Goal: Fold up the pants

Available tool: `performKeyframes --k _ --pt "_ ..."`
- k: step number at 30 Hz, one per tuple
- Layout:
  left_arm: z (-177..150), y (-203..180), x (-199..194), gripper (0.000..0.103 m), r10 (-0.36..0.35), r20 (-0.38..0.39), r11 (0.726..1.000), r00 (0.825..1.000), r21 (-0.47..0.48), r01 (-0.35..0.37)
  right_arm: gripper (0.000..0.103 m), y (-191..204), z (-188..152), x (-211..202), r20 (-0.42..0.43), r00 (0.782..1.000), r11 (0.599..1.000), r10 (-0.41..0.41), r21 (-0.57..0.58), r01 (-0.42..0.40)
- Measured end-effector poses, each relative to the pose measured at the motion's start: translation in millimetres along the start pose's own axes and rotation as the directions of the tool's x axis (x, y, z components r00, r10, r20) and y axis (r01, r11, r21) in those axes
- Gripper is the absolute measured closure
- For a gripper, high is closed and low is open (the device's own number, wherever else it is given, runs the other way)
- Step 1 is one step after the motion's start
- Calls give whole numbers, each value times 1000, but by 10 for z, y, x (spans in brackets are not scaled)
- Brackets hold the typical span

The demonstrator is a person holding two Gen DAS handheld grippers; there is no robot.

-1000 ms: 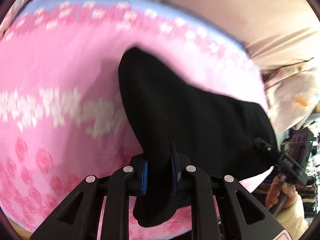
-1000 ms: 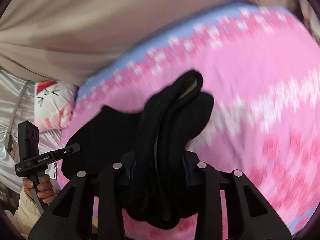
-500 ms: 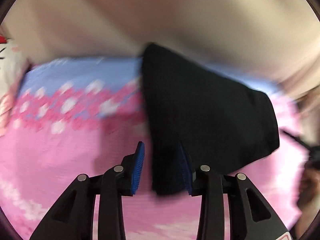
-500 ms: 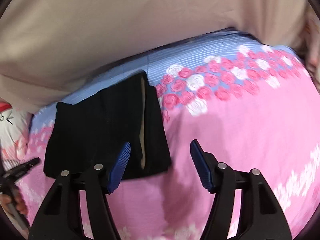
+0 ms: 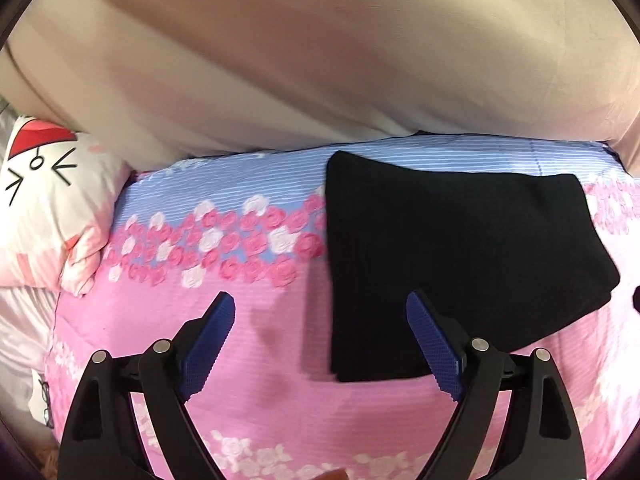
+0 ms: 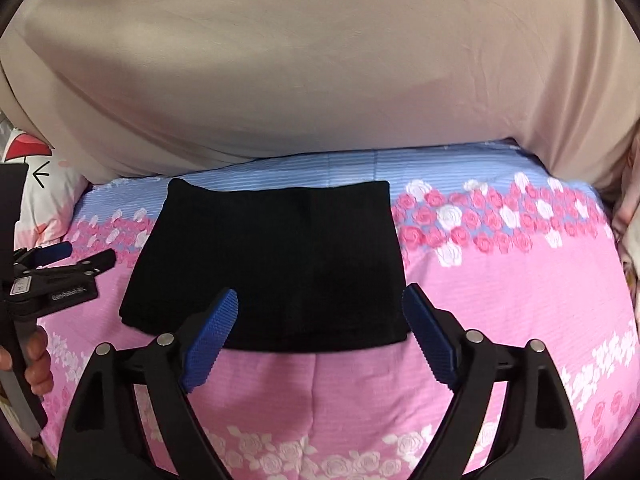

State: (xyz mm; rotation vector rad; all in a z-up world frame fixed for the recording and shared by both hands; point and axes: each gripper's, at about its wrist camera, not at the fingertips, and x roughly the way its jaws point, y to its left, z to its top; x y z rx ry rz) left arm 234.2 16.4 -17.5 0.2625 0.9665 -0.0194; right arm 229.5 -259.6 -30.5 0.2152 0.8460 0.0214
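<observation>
The black pants [image 6: 276, 256] lie folded into a flat rectangle on the pink floral bedspread [image 6: 500, 300], near its blue striped far edge. They also show in the left wrist view [image 5: 448, 256], right of centre. My right gripper [image 6: 320, 336] is open and empty, just in front of the pants' near edge. My left gripper [image 5: 320, 344] is open and empty, with its right finger [image 5: 434, 344] over the pants' near left corner. The left gripper also shows at the left edge of the right wrist view [image 6: 80, 258], held in a hand.
A beige padded headboard [image 6: 320, 72] rises behind the bed. A white pillow with a cartoon face [image 5: 48, 200] lies at the left end of the bed. Pink bedspread stretches to the right of the pants and toward me.
Both grippers held the pants one second ago. They have let go and opened wide. The pants now lie flat on the bed and both grippers have drawn back.
</observation>
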Motion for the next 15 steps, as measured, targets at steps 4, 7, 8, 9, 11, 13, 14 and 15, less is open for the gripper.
performKeyframes --k 4,7,8,9,11,13,14,15 --pt "82 -158 151 17 -28 -25 1000 999 -6 28 20 46 52 41 5 1000 1000 10 19 -10" --pt "77 -276 180 17 -20 -20 1000 1000 12 21 20 47 62 79 0 1000 1000 8 29 -8" --pt "77 -305 186 17 -29 -22 999 999 14 30 20 42 66 99 -3 1000 999 11 36 -11" --pt "72 -330 192 17 -32 -24 999 999 14 33 20 41 61 95 -2 1000 999 11 40 -11" --pt "69 -375 210 17 -40 -28 999 999 17 40 20 43 56 102 -5 1000 999 12 46 -12" --pt "64 -414 214 17 -53 -34 998 998 22 54 20 44 45 112 -5 1000 999 10 51 -10" --pt "65 -417 228 17 -57 -37 998 998 22 58 20 47 35 119 -9 1000 999 13 51 -13" --pt "61 -425 228 17 -60 -38 998 997 21 61 20 50 27 120 -10 1000 999 10 51 -9"
